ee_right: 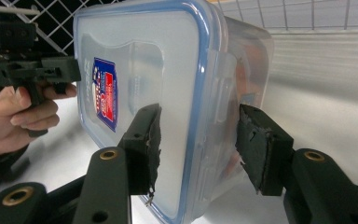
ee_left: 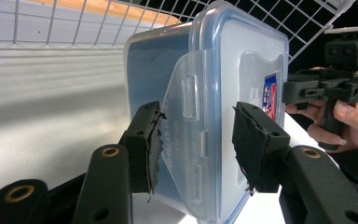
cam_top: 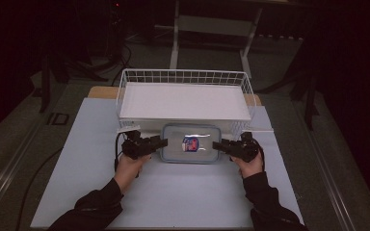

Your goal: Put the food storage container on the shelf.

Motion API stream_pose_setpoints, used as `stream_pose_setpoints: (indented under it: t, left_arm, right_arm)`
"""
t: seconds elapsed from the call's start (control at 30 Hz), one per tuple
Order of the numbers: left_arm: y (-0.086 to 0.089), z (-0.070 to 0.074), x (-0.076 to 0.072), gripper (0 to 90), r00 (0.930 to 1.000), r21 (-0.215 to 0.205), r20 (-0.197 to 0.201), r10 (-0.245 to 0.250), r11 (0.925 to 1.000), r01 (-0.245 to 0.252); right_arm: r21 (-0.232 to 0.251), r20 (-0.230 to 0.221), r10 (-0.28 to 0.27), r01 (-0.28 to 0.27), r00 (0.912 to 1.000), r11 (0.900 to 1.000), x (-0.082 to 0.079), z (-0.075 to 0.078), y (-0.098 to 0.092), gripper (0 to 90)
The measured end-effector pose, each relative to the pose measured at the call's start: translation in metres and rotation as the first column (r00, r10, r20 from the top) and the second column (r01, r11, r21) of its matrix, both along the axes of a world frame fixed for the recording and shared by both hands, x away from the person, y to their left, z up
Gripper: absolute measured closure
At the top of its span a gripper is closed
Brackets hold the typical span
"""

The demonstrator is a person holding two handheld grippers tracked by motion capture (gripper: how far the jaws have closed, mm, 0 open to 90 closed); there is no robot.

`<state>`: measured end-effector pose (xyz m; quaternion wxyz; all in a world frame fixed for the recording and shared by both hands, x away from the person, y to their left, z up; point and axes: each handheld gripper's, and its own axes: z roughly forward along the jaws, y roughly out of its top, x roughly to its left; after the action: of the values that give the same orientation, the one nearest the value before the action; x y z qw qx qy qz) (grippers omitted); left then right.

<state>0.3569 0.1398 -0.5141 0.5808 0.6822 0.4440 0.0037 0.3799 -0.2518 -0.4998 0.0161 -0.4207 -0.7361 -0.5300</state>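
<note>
A clear plastic container [cam_top: 198, 151] with a blue-rimmed lid and a red-and-blue sticker [cam_top: 190, 143] lies in front of the wire basket. My left gripper [cam_top: 164, 142] is at its left end. In the left gripper view this gripper [ee_left: 193, 140] is open, its jaws straddling the lid's latch flap [ee_left: 186, 116]. My right gripper [cam_top: 216, 145] is at the right end. In the right gripper view it [ee_right: 196, 140] is open too, one jaw over the lid [ee_right: 135, 65] and one beside the container's wall. I cannot tell whether the pads touch the plastic.
A white wire basket [cam_top: 183, 72] with a white floor stands right behind the container. All of it rests on a pale board [cam_top: 173, 192]. Dark floor and stand legs lie beyond the board's edges.
</note>
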Motion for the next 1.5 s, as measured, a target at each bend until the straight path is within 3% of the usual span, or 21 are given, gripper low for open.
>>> stream_pose_setpoints:
  t: [0.17,0.27,0.33,0.4,0.47,0.5,0.67,0.83,0.97,1.17,1.23,1.4,1.43,1.47,1.5]
  left_arm:
    - [0.002,-0.002,0.002,51.9,0.9999,-0.026,-0.009,0.007,0.9996,-0.008]
    - [0.002,-0.006,0.005,49.5,0.9994,-0.028,-0.028,0.018,0.9994,-0.019]
    - [0.001,-0.009,0.006,49.9,0.9995,-0.009,-0.015,0.028,0.9996,-0.028]
    - [0.001,-0.008,0.004,53.3,0.9988,-0.018,-0.006,0.048,0.9987,-0.049]
    - [0.000,-0.006,0.005,53.3,0.9982,0.000,-0.005,0.059,0.9983,-0.059]
    - [0.001,-0.006,0.007,52.8,0.9983,0.026,0.019,0.055,0.9981,-0.055]
    - [-0.006,-0.007,0.009,40.1,0.9970,0.057,0.043,0.064,0.9962,-0.066]
    - [-0.011,-0.005,0.010,33.1,0.9898,0.096,0.070,0.124,0.9867,-0.131]
    - [-0.011,-0.005,0.011,32.4,0.9881,0.098,0.072,0.136,0.9849,-0.143]
    - [-0.012,-0.002,0.010,32.2,0.9878,0.108,0.068,0.140,0.9833,-0.147]
    - [-0.012,-0.001,0.008,30.7,0.9887,0.113,0.090,0.120,0.9850,-0.130]
    - [-0.011,0.005,0.001,26.2,0.9895,0.100,0.094,0.109,0.9879,-0.119]
    - [-0.011,0.007,-0.001,24.8,0.9886,0.101,0.099,0.114,0.9872,-0.123]
    - [-0.009,0.008,-0.002,23.8,0.9875,0.109,0.131,0.089,0.9887,-0.103]
    - [-0.010,0.010,-0.006,21.5,0.9892,0.081,0.111,0.096,0.9911,-0.105]
  right_arm:
    - [0.006,0.006,-0.004,0.004,1.0000,1.000,0.001,-0.001,0.001,49.3]
    - [-0.038,0.050,-0.038,0.040,0.9980,0.998,0.000,-0.001,0.007,50.3]
    - [-0.052,0.064,-0.053,0.057,0.9965,0.997,-0.001,0.000,0.009,49.5]
    - [-0.046,0.045,-0.071,0.073,0.9965,0.996,0.001,-0.001,0.009,47.2]
    - [-0.035,0.049,-0.077,0.079,0.9958,0.996,0.002,-0.002,0.008,46.9]
    - [-0.038,0.052,-0.084,0.086,0.9951,0.996,0.002,-0.002,0.009,46.7]
    - [-0.065,0.072,-0.150,0.155,0.9860,0.986,0.003,0.001,0.014,42.3]
    - [-0.100,0.092,-0.198,0.207,0.9759,0.973,0.005,0.004,0.020,39.4]
    - [-0.106,0.104,-0.215,0.226,0.9711,0.968,0.005,0.004,0.021,38.0]
    - [-0.093,0.108,-0.211,0.221,0.9716,0.971,0.004,0.003,0.022,36.6]
    - [-0.104,0.112,-0.208,0.220,0.9716,0.970,0.001,0.004,0.024,36.4]
    - [-0.097,0.154,-0.202,0.218,0.9674,0.971,-0.007,0.009,0.025,34.8]
    - [-0.096,0.157,-0.198,0.215,0.9674,0.972,-0.009,0.011,0.025,34.8]
    - [-0.094,0.158,-0.194,0.210,0.9683,0.973,-0.012,0.012,0.026,34.8]
    - [-0.090,0.166,-0.191,0.208,0.9674,0.974,-0.015,0.014,0.026,34.8]
